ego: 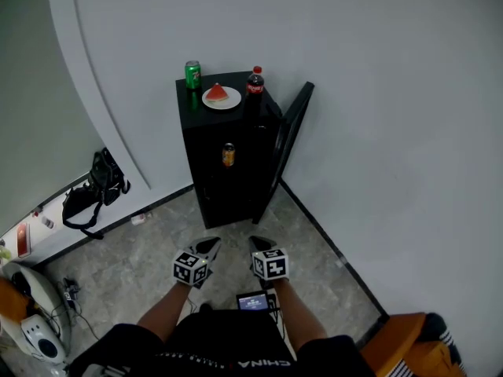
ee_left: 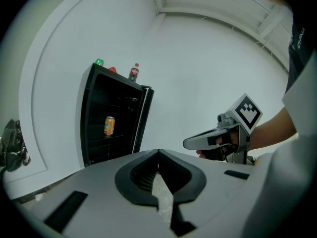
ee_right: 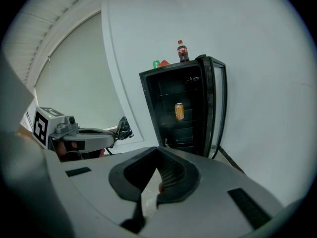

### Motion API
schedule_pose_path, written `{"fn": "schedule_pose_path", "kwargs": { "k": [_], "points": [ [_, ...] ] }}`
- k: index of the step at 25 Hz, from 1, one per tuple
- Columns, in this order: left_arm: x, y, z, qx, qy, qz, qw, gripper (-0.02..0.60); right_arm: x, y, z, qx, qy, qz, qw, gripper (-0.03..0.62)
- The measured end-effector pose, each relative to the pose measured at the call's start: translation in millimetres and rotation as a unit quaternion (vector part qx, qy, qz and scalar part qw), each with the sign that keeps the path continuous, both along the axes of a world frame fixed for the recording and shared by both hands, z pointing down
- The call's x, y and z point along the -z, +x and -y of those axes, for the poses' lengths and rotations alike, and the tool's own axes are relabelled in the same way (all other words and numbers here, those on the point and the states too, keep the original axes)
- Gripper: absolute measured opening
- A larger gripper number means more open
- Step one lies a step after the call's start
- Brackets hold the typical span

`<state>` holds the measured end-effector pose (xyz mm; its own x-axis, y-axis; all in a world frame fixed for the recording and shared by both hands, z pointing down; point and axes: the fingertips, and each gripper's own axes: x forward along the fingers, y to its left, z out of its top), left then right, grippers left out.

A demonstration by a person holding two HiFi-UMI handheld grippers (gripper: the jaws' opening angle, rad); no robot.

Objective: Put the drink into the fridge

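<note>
A black mini fridge (ego: pixel 212 171) stands in the corner with its door (ego: pixel 289 140) swung open to the right. An orange drink can (ego: pixel 228 155) stands on a shelf inside; it shows too in the left gripper view (ee_left: pixel 109 125) and the right gripper view (ee_right: pixel 179 111). On the fridge top are a green can (ego: pixel 192 75), a plate with a watermelon slice (ego: pixel 222 96) and a cola bottle (ego: pixel 255 82). My left gripper (ego: pixel 206 251) and right gripper (ego: pixel 262 246) hang side by side over the floor, well short of the fridge. Both are shut and hold nothing.
A black bag (ego: pixel 98 187) lies on the floor by the curved wall at left. White equipment (ego: pixel 31 320) sits at the lower left and an orange object (ego: pixel 409 340) at the lower right. A small screen (ego: pixel 253 301) hangs at my waist.
</note>
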<state>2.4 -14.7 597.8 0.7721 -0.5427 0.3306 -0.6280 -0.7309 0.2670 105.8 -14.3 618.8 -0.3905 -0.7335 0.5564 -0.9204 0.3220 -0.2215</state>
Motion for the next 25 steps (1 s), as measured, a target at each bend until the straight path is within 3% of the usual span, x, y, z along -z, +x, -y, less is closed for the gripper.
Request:
{"fn": "schedule_pose_path", "kwargs": {
  "k": [7,20,25],
  "points": [
    [15.9,7.5,14.9,0.013,0.024,0.001,0.9996,0.012,12.2,2.0,15.3,0.026,0.018,-0.002,0.999,0.014],
    [16.1,19.1,-0.2,0.007,0.011,-0.023,0.9996,0.012,4.1,18.8,-0.6,0.022,0.011,-0.008,1.000,0.014],
    [12.3,16.7,-3.5,0.007,0.014,-0.015,0.9998,0.012,4.3,13.4,-1.4,0.028,0.015,-0.009,0.999,0.014]
  ]
}}
